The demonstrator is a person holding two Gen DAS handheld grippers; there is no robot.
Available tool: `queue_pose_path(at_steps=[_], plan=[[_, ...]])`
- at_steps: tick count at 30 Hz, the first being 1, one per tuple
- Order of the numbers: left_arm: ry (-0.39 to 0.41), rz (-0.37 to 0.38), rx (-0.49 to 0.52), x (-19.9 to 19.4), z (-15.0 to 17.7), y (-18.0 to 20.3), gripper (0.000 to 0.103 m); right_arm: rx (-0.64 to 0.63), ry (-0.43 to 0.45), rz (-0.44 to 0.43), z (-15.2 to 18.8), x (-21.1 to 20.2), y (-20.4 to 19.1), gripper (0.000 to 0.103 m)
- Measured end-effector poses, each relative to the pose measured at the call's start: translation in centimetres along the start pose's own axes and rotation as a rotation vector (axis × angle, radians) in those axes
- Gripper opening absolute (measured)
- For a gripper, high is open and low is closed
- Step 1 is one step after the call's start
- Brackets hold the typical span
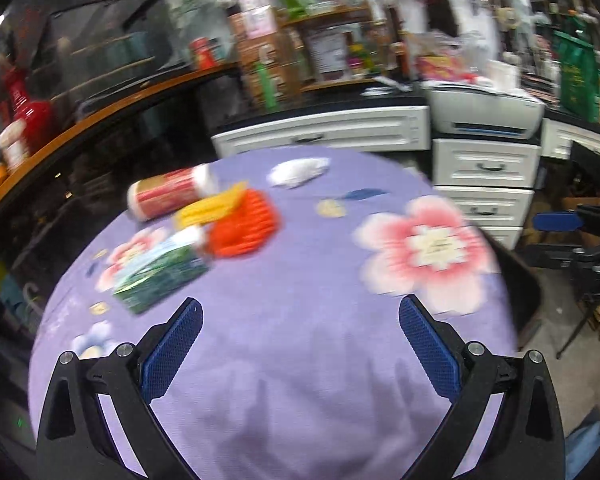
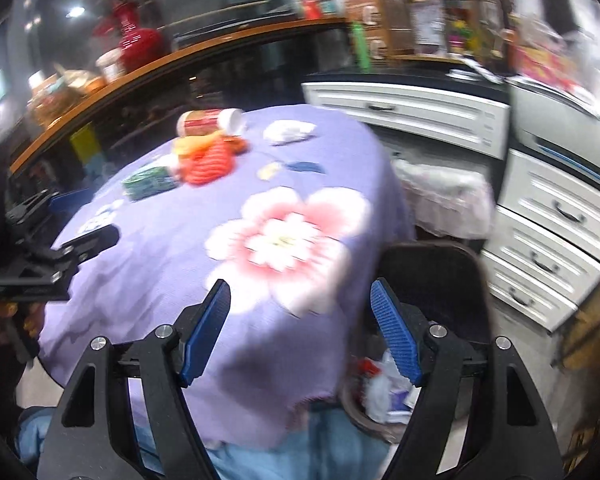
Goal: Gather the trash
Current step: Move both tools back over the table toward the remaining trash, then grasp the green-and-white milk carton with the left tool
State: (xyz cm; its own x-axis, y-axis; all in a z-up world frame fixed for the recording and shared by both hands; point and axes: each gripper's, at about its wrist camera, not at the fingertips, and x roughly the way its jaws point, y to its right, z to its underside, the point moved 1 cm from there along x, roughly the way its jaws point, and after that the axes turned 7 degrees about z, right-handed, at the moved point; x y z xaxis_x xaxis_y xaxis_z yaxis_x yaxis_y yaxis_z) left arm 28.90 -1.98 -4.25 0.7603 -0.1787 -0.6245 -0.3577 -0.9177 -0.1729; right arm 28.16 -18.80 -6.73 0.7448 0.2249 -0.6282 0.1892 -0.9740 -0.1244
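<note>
Both grippers are seen with jaws spread apart and nothing held: left gripper hangs over the near bare part of the purple flowered tablecloth, right gripper over the near right edge of the same cloth. Trash is clustered on the far left of the table: a red-and-white cup lying on its side, long axis running left-right, an orange ribbed wrapper with a yellow piece on it, a green carton nearest the tool, and a crumpled white tissue further back, apart from the rest. All of it lies forward and left of the left gripper, which is judged nearer. A bin with waste inside sits below the right gripper, beside the table.
</note>
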Motion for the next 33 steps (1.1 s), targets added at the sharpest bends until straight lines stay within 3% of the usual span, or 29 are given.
queue_pose_path(at_steps=[6,10,16,26,33], plan=[[-0.038,-0.099,0.007,0.6,0.5,-6.4,0.097,-0.121,-0.005,-0.073,-3.3,2.7,-5.3,0.073],[-0.097,-0.081,0.064,2.4,0.4,-9.7,0.097,-0.191,-0.008,-0.095,-5.4,4.4,-8.2,0.073],[-0.192,-0.003,0.223,6.0,-0.8,-12.8,0.097,-0.23,-0.017,-0.115,-7.7,6.4,-10.9,0.073],[-0.341,0.183,0.373,12.2,-3.3,-14.3,0.097,-0.265,-0.063,-0.093,-9.1,10.0,-11.3,0.073],[-0.394,0.238,0.405,15.1,-3.1,-15.1,0.084,-0.261,-0.056,-0.111,-11.2,12.2,-11.3,0.073]])
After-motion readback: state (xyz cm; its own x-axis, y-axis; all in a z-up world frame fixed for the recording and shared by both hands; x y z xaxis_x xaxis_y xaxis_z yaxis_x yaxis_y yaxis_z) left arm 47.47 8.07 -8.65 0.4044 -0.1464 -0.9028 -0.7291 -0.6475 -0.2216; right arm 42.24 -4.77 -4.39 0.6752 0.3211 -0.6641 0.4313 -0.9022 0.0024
